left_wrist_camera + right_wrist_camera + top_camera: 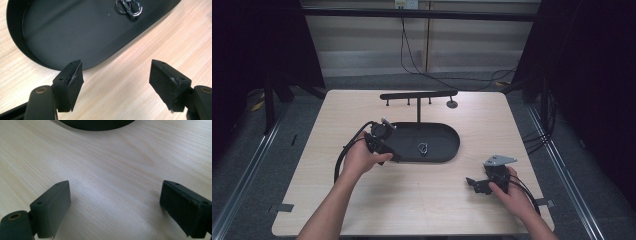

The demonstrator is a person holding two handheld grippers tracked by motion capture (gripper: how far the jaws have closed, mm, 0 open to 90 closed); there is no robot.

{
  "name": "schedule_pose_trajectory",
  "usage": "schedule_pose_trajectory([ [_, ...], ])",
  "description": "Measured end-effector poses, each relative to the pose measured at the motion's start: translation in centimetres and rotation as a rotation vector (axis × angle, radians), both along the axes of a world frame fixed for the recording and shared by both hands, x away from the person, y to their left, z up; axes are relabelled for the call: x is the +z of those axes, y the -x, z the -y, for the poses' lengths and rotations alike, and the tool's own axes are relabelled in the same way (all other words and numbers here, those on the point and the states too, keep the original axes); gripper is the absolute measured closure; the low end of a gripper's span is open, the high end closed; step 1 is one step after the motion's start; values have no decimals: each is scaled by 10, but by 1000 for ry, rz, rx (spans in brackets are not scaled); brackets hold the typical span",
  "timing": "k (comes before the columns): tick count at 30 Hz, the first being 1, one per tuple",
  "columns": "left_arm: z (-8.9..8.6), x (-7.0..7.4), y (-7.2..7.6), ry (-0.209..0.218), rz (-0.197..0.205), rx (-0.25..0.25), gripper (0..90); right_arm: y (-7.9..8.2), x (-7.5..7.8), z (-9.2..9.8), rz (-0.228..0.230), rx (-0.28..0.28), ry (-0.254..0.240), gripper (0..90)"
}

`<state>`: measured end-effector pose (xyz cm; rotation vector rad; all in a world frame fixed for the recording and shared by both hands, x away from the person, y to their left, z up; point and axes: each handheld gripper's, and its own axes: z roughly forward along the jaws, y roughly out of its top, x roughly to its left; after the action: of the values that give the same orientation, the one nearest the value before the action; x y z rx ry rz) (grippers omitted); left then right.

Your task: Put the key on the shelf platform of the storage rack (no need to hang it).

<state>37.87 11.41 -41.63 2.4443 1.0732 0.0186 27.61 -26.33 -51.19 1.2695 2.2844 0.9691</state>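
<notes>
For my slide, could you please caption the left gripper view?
Left gripper, fingers open, poised over the wooden table beside a black oval tray holding a metal clip.

left gripper (116,77), right gripper (115,207), jaws apart, empty

left gripper (116,75): black, two wedge jaws, flat dark pads, brass-ringed screw holes, looping black cable
right gripper (115,205): black, same jaws, grey three-cornered plate on top, black cable
arms: bare forearms, no sleeves
</notes>
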Motion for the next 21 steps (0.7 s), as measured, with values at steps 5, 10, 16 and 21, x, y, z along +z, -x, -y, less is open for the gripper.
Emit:
schedule_pose_trajectory([
  [5, -7, 0, 3, -2, 0, -6, 271, 0, 0, 0, 0, 0, 0, 93],
  [10, -12, -3, 5, -8, 2, -9, 272, 0, 0, 0, 1, 1, 0, 93],
  [16, -20, -7, 9, -9, 3, -10, 271, 0, 0, 0, 1, 1, 1, 93],
  [21, -24, -8, 12, -8, 7, -14, 271, 0, 0, 0, 0, 1, 1, 93],
])
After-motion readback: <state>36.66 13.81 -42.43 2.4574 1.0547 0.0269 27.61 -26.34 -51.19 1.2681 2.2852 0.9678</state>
